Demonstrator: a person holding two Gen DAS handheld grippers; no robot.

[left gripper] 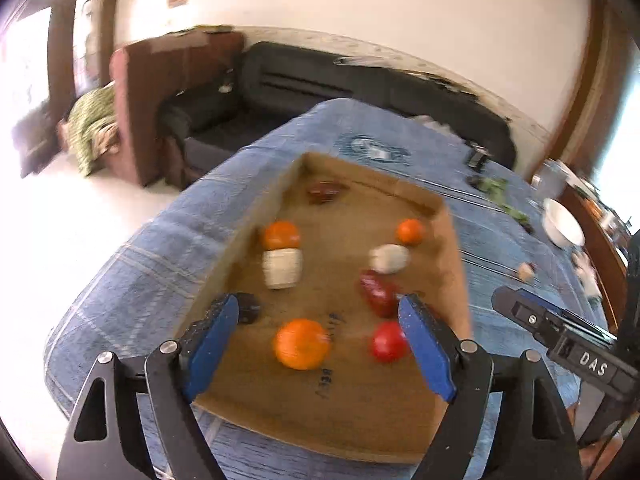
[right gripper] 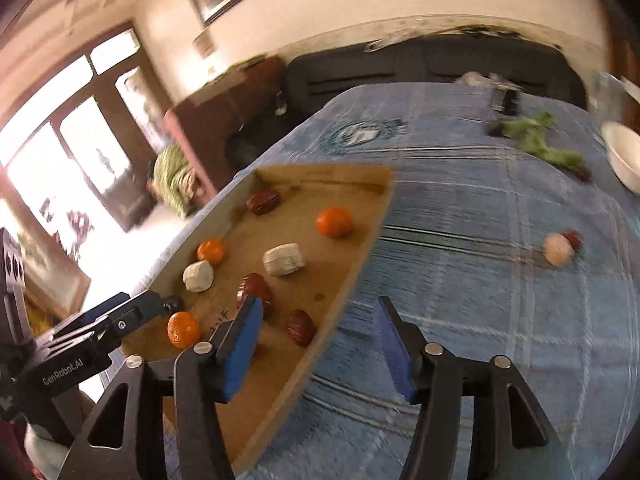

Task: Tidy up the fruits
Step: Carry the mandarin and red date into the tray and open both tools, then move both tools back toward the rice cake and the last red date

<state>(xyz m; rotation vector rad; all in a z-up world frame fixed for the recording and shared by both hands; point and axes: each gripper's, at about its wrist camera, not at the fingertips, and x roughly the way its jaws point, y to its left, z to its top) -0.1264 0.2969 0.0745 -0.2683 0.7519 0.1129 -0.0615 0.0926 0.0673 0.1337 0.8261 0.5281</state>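
A shallow cardboard tray (left gripper: 452, 256) lies on the blue cloth; it also shows in the right wrist view (right gripper: 360, 240). In it lie three oranges, the nearest (left gripper: 302, 344) between my left fingers' line, a red fruit (left gripper: 387, 342), dark red pieces (left gripper: 378, 294), two white pieces (left gripper: 282, 268) and a small dark thing (left gripper: 248, 308). My left gripper (left gripper: 318, 312) is open and empty above the tray's near end. My right gripper (right gripper: 320, 312) is open and empty over the tray's right edge. A white piece (right gripper: 557, 250) and a dark red piece (right gripper: 574, 237) lie on the cloth outside.
A white bowl (right gripper: 622, 158) stands at the table's far right, with green leaves (right gripper: 536, 136) and dark items beside it. A dark sofa (left gripper: 320, 80) and a brown cabinet (left gripper: 160, 92) stand beyond the table. The left table edge drops to a white floor.
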